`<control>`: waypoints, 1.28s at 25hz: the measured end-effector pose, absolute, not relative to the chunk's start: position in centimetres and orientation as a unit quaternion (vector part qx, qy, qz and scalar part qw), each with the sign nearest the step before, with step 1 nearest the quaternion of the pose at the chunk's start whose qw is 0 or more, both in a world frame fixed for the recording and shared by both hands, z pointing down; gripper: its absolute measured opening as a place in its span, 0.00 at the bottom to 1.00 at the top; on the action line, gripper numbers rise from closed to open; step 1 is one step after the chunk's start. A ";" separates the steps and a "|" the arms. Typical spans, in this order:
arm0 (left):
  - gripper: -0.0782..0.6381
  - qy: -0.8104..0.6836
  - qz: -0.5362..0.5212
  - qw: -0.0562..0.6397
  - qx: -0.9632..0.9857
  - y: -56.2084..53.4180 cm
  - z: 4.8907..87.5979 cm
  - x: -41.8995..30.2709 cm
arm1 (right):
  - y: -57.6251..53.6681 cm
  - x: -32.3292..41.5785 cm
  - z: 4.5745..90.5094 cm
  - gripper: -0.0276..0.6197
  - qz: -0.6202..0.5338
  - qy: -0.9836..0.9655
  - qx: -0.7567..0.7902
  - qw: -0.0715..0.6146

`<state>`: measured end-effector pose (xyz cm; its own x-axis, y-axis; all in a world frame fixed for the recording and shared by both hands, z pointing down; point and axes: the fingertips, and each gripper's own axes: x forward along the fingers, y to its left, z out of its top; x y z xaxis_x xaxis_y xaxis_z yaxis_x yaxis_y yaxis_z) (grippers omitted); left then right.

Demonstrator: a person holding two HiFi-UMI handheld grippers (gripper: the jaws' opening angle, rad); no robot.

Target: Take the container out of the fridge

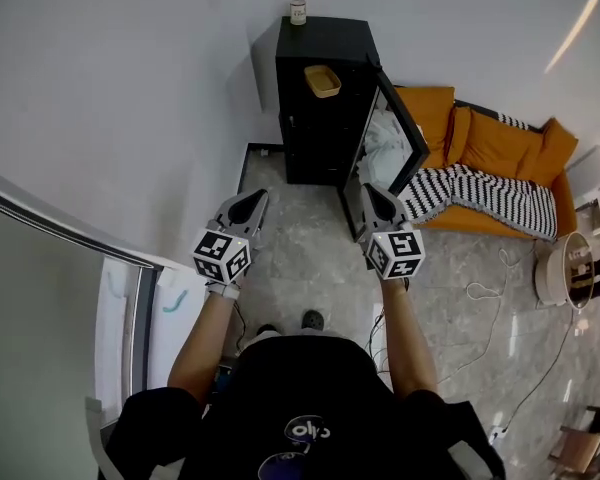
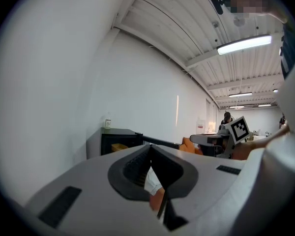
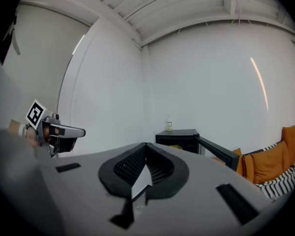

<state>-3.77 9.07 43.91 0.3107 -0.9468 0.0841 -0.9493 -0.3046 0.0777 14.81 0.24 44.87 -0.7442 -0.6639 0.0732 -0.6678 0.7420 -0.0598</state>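
A small black fridge (image 1: 320, 118) stands against the white wall, its door (image 1: 388, 138) swung open to the right. A yellow container (image 1: 322, 80) sits inside on the top shelf, and a small jar (image 1: 298, 11) stands on the fridge's top. Both grippers hang in the air well short of the fridge. My left gripper (image 1: 257, 201) is shut and holds nothing; my right gripper (image 1: 371, 194) is also shut and empty. From the left gripper (image 2: 150, 147) the fridge (image 2: 119, 140) and container (image 2: 119, 146) show far off. The right gripper (image 3: 145, 144) points left of the fridge (image 3: 179, 137).
An orange sofa (image 1: 490, 143) with a black-and-white striped blanket (image 1: 480, 193) stands right of the fridge. A white bundle (image 1: 385, 140) lies behind the open door. A round white appliance (image 1: 563, 268) and cables (image 1: 485, 293) lie on the marble floor. A ledge (image 1: 130, 308) runs at the left.
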 end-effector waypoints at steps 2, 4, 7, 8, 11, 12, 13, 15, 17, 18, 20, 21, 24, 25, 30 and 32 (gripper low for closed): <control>0.12 -0.590 0.011 0.057 0.806 8.5 44.1 -3.2 | -0.5 14.9 45.2 0.05 0.039 -0.935 0.351 0.027; 0.12 -0.591 0.011 0.058 0.804 8.0 44.5 -2.8 | -1.3 14.9 45.6 0.05 0.037 -0.937 0.345 0.031; 0.12 -0.593 0.016 0.064 0.803 7.0 45.2 -2.3 | -2.7 14.8 46.0 0.05 0.041 -0.939 0.339 0.033; 0.12 -0.593 0.018 0.066 0.802 6.6 45.3 -2.3 | -3.1 14.7 46.0 0.05 0.041 -0.940 0.337 0.034; 0.12 -0.595 0.019 0.070 0.801 5.2 45.6 -2.7 | -4.6 14.0 46.3 0.06 0.042 -0.941 0.333 0.037; 0.12 -0.595 0.019 0.071 0.801 4.7 45.8 -3.0 | -5.0 13.6 46.6 0.05 0.042 -0.942 0.332 0.038; 0.12 -0.594 0.019 0.072 0.801 4.1 46.1 -3.4 | -5.6 13.2 46.8 0.06 0.041 -0.942 0.331 0.040; 0.12 -0.592 0.018 0.075 0.803 2.6 46.8 -4.0 | -6.8 12.4 47.5 0.06 0.038 -0.942 0.331 0.045; 0.12 -0.589 0.016 0.078 0.804 0.7 47.5 -4.8 | -8.5 11.6 47.9 0.05 0.037 -0.941 0.332 0.049; 0.12 -0.587 0.015 0.080 0.806 -0.3 47.8 -5.3 | -9.3 11.1 48.2 0.05 0.037 -0.941 0.333 0.051; 0.12 -0.581 0.013 0.084 0.809 -2.6 48.2 -6.1 | -11.3 10.2 48.5 0.06 0.035 -0.939 0.336 0.057; 0.12 -0.578 0.012 0.086 0.811 -3.9 48.4 -6.6 | -12.4 9.7 48.6 0.05 0.035 -0.939 0.338 0.060; 0.12 -0.566 0.012 0.090 0.819 -8.0 48.6 -8.4 | -15.9 7.8 48.6 0.06 0.034 -0.935 0.347 0.065; 0.12 -0.563 0.012 0.091 0.821 -9.4 48.6 -9.1 | -17.1 7.0 48.6 0.06 0.035 -0.934 0.350 0.067; 0.12 -0.540 0.020 0.101 0.836 -15.8 48.7 -12.4 | -22.3 3.2 48.8 0.05 0.041 -0.928 0.362 0.073; 0.12 -0.530 0.025 0.106 0.841 -18.1 49.1 -13.7 | -24.3 1.7 49.1 0.06 0.045 -0.925 0.369 0.073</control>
